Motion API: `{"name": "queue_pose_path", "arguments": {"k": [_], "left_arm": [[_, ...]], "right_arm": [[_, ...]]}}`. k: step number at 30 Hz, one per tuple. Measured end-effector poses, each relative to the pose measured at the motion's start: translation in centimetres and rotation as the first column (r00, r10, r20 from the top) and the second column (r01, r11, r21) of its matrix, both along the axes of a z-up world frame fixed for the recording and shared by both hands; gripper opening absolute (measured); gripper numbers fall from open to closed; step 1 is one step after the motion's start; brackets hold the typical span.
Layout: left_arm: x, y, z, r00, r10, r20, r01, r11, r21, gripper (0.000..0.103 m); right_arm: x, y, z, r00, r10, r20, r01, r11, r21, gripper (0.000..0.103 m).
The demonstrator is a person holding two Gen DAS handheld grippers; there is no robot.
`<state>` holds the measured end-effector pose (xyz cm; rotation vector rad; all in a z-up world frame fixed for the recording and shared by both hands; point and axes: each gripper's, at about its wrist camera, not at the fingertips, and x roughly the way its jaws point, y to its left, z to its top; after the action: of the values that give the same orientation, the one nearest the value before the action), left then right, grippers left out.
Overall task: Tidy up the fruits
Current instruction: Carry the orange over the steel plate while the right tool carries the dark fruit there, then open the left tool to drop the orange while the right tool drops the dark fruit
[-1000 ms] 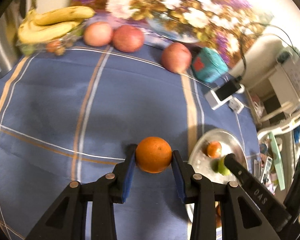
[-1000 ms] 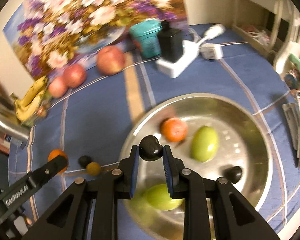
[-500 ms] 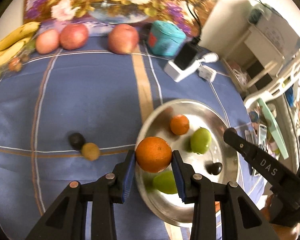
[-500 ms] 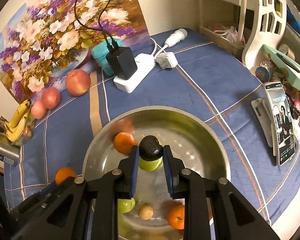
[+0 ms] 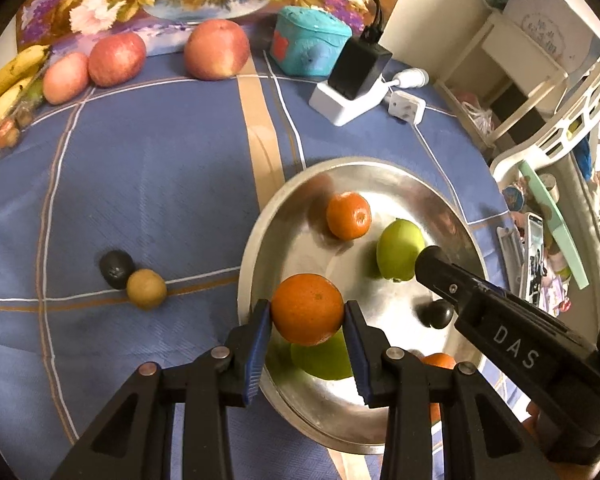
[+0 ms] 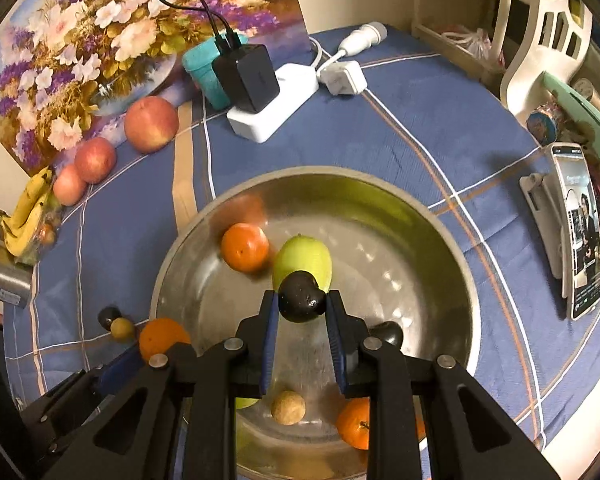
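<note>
Left hand-held gripper (image 5: 306, 322) clamped on my orange (image 5: 307, 309), over the near-left rim of the steel bowl (image 5: 260, 236). Right hand-held gripper (image 6: 300, 316) pinched nearly shut on a small dark fruit (image 6: 301, 297), above the bowl's middle. Blue plaid tabletop (image 5: 148, 184); two small fruits (image 5: 134, 280) outside the bowl, apples (image 5: 216, 49) and floral picture (image 6: 100, 40) at back. Only the right view shows the propped phone (image 6: 580, 236); left view shows more bare cloth.
</note>
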<state>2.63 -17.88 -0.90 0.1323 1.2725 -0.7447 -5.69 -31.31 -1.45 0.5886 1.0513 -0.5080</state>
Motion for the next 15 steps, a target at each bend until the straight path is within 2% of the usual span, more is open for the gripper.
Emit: {"name": "queue_pose_path", "arguments": {"k": [12, 15], "left_arm": [[-0.07, -0.1, -0.33, 1.0, -0.004, -0.008, 0.004, 1.0, 0.007, 0.041], [0.0, -0.12, -0.29, 1.0, -0.004, -0.017, 0.003, 1.0, -0.008, 0.052]], "right_arm": [[0.13, 0.31, -0.23, 1.0, 0.007, -0.019, -0.007, 1.0, 0.005, 0.027], [0.07, 0.29, -0.11, 1.0, 0.002, -0.018, -0.002, 1.0, -0.002, 0.035]]}}
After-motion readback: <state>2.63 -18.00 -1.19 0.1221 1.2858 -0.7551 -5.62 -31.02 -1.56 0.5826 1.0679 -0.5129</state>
